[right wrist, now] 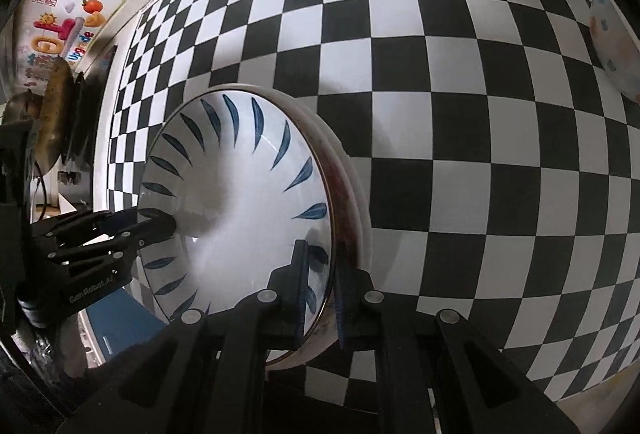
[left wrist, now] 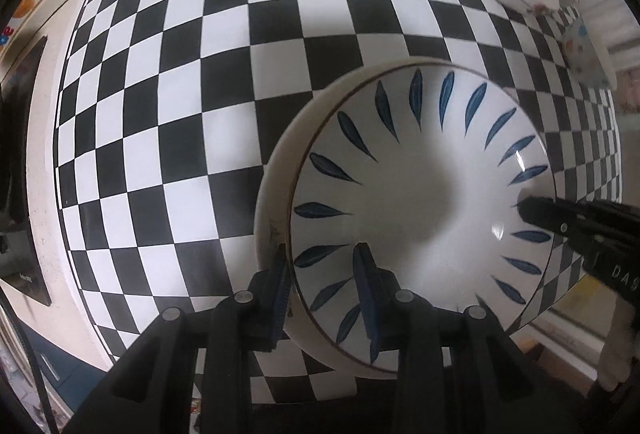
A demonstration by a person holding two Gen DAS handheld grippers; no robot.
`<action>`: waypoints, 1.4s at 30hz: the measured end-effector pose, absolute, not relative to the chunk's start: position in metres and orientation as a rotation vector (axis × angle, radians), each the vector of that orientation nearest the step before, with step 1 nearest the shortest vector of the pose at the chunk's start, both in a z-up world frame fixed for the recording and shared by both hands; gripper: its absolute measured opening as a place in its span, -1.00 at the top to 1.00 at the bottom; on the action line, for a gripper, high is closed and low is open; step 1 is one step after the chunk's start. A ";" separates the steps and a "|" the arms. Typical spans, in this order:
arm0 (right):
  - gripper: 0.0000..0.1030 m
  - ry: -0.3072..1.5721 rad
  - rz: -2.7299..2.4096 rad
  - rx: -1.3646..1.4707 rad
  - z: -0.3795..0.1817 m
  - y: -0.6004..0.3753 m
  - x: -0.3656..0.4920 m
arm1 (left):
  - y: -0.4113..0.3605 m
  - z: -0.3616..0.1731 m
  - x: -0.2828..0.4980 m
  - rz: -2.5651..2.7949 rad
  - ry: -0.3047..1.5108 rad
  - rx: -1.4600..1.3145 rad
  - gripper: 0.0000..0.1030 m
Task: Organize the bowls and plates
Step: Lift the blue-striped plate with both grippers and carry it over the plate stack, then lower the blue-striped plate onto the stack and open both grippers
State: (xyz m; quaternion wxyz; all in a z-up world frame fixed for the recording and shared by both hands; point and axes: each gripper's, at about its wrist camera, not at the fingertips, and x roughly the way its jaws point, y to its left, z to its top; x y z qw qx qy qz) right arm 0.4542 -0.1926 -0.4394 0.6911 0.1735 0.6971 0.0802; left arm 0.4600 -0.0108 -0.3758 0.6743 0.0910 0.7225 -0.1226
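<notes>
Leaf-patterned bowl (left wrist: 420, 194) pinched at opposite rims by left gripper (left wrist: 324, 298) and right gripper (right wrist: 320, 294), above checkered table (left wrist: 180, 114).

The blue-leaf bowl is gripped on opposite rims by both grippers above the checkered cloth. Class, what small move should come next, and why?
Probably lower it a little further until it rests on the checkered cloth. The left gripper and right gripper each pinch the rim of the blue-leaf bowl, and the patch of cloth beside it looks bare.

checkered tablecloth (right wrist: 460, 114), colourful wall stickers (right wrist: 64, 30)
</notes>
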 end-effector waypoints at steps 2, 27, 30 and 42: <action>0.76 1.558 0.183 0.395 -0.438 -0.194 0.455 | -0.014 -0.376 0.460 -0.274 1.624 0.222 0.46; 0.77 1.583 0.066 0.321 -0.428 -0.185 0.450 | -0.039 -0.357 0.471 -0.240 1.649 0.305 0.46; 0.77 1.572 0.036 0.309 -0.420 -0.183 0.450 | -0.041 -0.347 0.473 -0.236 1.624 0.313 0.46; 0.76 1.491 -0.053 0.278 -0.361 -0.162 0.438 | -0.037 -0.298 0.472 -0.286 1.543 0.241 0.45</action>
